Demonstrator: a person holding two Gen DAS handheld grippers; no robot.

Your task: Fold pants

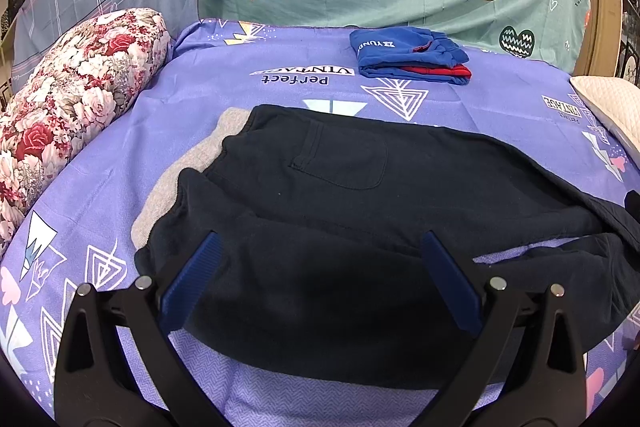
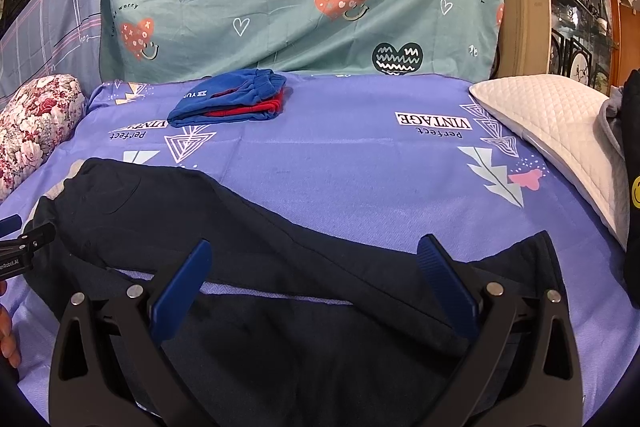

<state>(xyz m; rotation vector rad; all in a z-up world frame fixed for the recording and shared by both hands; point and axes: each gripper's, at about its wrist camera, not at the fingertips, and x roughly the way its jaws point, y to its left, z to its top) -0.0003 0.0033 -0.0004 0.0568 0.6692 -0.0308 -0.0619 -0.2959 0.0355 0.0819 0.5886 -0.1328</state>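
One pair of dark navy pants (image 1: 360,195) lies spread across the purple bed sheet (image 2: 360,155), waist at 10 o'clock and legs toward 3 in the right wrist view. One folded blue-and-red garment (image 2: 230,101) sits at 12 o'clock, well apart. Two pillows: a floral one (image 1: 68,95) at 9, a white quilted one (image 2: 552,131) at 3. Left claw (image 1: 320,247) and right claw (image 2: 316,255) both gape wide above the pants, gripping nothing.

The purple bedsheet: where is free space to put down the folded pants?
The widest bare patch of purple bedsheet lies between the dark pants, the blue and red folded clothes and the white pillow. A narrower strip runs between the pants and the floral bolster. The near edge is crowded by the pants.
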